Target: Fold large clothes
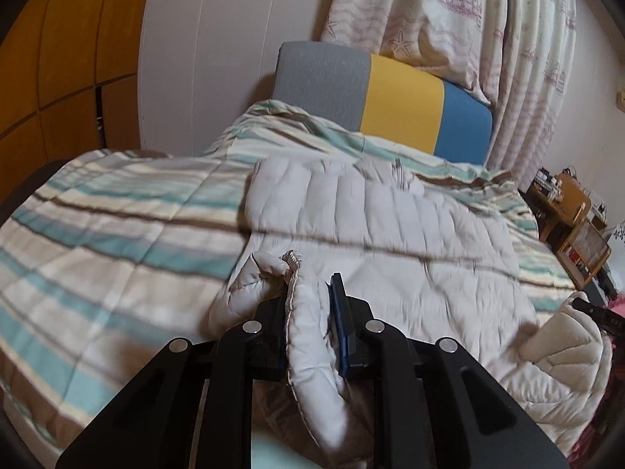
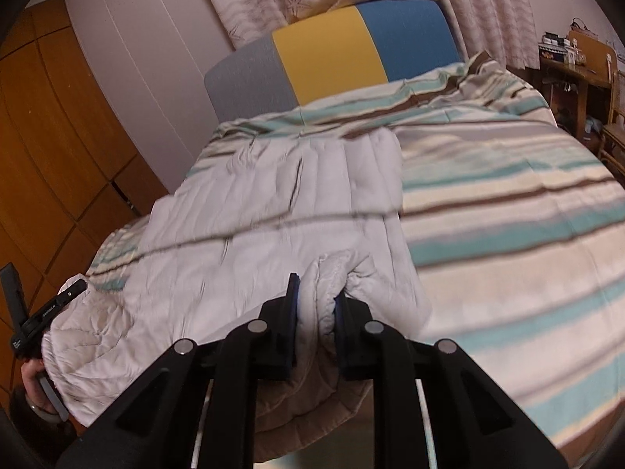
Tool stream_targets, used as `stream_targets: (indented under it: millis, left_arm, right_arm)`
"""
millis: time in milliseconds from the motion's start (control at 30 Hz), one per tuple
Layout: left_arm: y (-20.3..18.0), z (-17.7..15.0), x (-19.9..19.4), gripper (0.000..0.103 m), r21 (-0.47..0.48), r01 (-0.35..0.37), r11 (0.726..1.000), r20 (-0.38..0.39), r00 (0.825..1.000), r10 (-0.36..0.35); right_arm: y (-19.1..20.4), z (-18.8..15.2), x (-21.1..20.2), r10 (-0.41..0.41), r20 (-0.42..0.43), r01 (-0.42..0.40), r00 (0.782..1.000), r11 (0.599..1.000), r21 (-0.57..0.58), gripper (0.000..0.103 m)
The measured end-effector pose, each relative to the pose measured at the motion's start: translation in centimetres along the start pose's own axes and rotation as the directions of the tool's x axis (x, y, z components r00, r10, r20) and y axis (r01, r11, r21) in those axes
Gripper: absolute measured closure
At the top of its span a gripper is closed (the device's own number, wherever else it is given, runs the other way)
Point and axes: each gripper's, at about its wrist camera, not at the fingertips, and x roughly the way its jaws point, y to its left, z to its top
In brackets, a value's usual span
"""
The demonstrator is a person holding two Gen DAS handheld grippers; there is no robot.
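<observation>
I have the left gripper (image 1: 310,312) clamped on a bunched near edge of the pale quilted jacket (image 1: 390,226), fabric squeezed between the blue pads. The right gripper (image 2: 316,308) is likewise closed on a thick fold of the same jacket (image 2: 273,203) at its near hem. The garment lies spread on the striped bedspread (image 1: 97,215), its far end reaching toward the grey, yellow and blue headboard (image 1: 386,97), with both near corners lifted off the bed in my jaws.

For writing, the only lettering I can find is small white print on the black body of the left gripper (image 2: 50,312) as seen from the right wrist camera; it is too small and blurred for me to read. The curtain (image 1: 449,19) carries printed sailing ships and starfish, no words.

From the right wrist view, the bedspread (image 2: 508,215) lies open and flat to the right of the jacket, out to the bed's right edge. To the left, a strip of bedspread shows before the wooden wardrobe (image 2: 47,156). A cluttered wooden desk (image 2: 578,62) stands far right.
</observation>
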Motion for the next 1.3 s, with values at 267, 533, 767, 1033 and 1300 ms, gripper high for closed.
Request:
stream_targets:
  millis: [267,533,767,1033,1300]
  left_arm:
    - [1.0,5.1,6.1,0.085,-0.07,0.015,0.997,-0.018,1.0,-0.017]
    - [1.9,8.1,13.4,0.085,-0.076,-0.008,0.997,-0.091,0.996,0.001]
    - [3.0,8.7,17.2,0.085,-0.101,-0.034,0.994,-0.134,0.991,0.02]
    - [4.5,9.6,16.4,0.052,-0.188,-0.011,0.982,-0.098,0.995,-0.007]
    - [6.1,10.3,12.1,0.012,-0.158,-0.089,0.983,0.057,0.993,0.099]
  right_arm:
    - [-1.0,5.0,6.2,-0.034,0.001,0.034,0.999,0.999,0.04,0.088]
    - [-4.2,8.3,13.1,-0.008,-0.058,0.018,0.998,0.984,0.179,0.088]
    - [-6.9,9.0,16.1,0.03,-0.049,-0.015,0.998,0.962,0.272,0.079]
    - [-7.7,9.5,15.6,0.087,0.061,-0.102,0.994,0.951,0.294,0.036]
    - [-7.2,9.3,10.2,0.034,0.24,-0.091,0.97,0.969,0.231,0.003]
